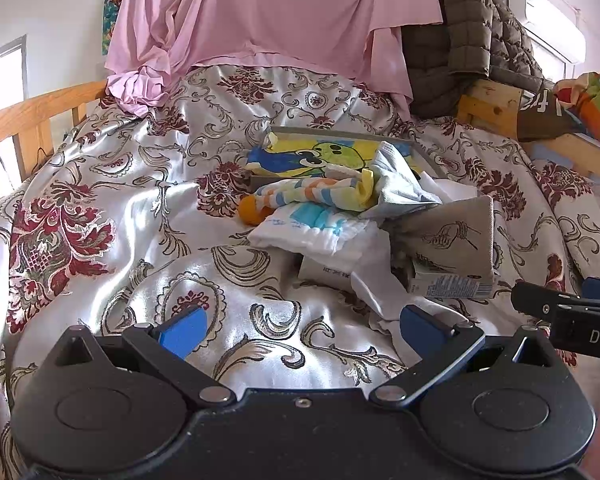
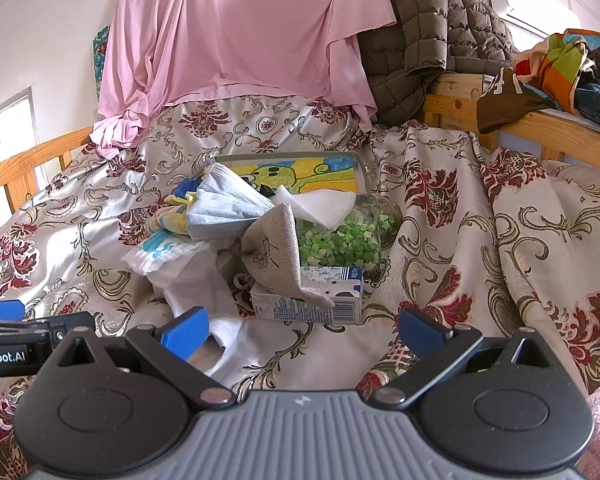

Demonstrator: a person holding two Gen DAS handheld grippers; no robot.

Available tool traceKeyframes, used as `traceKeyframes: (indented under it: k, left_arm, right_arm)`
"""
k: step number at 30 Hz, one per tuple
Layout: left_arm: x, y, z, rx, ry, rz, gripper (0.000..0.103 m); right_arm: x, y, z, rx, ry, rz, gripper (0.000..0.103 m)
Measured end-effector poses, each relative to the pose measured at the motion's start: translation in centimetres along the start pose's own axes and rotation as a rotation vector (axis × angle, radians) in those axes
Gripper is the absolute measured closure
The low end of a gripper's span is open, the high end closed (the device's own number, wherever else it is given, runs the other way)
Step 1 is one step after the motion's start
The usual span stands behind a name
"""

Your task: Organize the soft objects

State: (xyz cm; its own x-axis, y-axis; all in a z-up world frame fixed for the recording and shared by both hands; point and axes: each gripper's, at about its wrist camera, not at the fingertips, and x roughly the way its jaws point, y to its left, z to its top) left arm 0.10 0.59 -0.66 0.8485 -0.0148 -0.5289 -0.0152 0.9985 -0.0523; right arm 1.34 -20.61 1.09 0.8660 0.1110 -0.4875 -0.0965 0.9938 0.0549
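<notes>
- A heap of soft things sits mid-bed on the floral satin bedspread [image 1: 100,200], nearer the headboard end than the foot.
- On top of the heap: a striped sock [image 1: 300,196] with an orange toe, lying across the near edge of a shallow tray [image 1: 428,156] that holds a bright cartoon drawing [image 2: 300,176].
- Just in front of the sock, a folded diaper [image 1: 312,228] with blue print, touching it.
- A pale blue face mask [image 2: 228,204] is crumpled against the sock, partly over the tray's corner.
- A beige linen pouch [image 2: 276,248] with line drawings leans over a small carton [image 2: 312,304], draped on its top edge.
- Behind the pouch, a clear jar [image 2: 340,236] of green paper stars lies on its side, with a white tissue [image 2: 320,204] over its upper end.
- White cloth [image 2: 192,284] trails from the heap toward the foot of the bed.
- Left gripper [image 1: 300,324]: blue fingers spread wide, nothing between them, hovering over bare bedspread just short of the white cloth.
- Right gripper [image 2: 302,328]: fingers equally wide apart, empty, facing the carton, with the white cloth's end by its left finger.
- The two grippers sit side by side, close together.
- At the headboard, a pink sheet [image 1: 260,12] hangs down, with a brown quilted jacket [image 1: 460,40] beside it.
- Wooden bed rails [image 1: 28,116] run along both sides; colourful clothes [image 2: 560,64] pile on the right-hand rail.
</notes>
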Motion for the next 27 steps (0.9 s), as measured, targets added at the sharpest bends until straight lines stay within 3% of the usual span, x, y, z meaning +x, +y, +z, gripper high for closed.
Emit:
traceKeyframes:
  k: [27]
  left_arm:
    - [0.2,0.11,-0.3,-0.004,0.006,0.003,0.001]
  right_arm:
    - [0.07,0.0,-0.03,0.0,0.002,0.0,0.0]
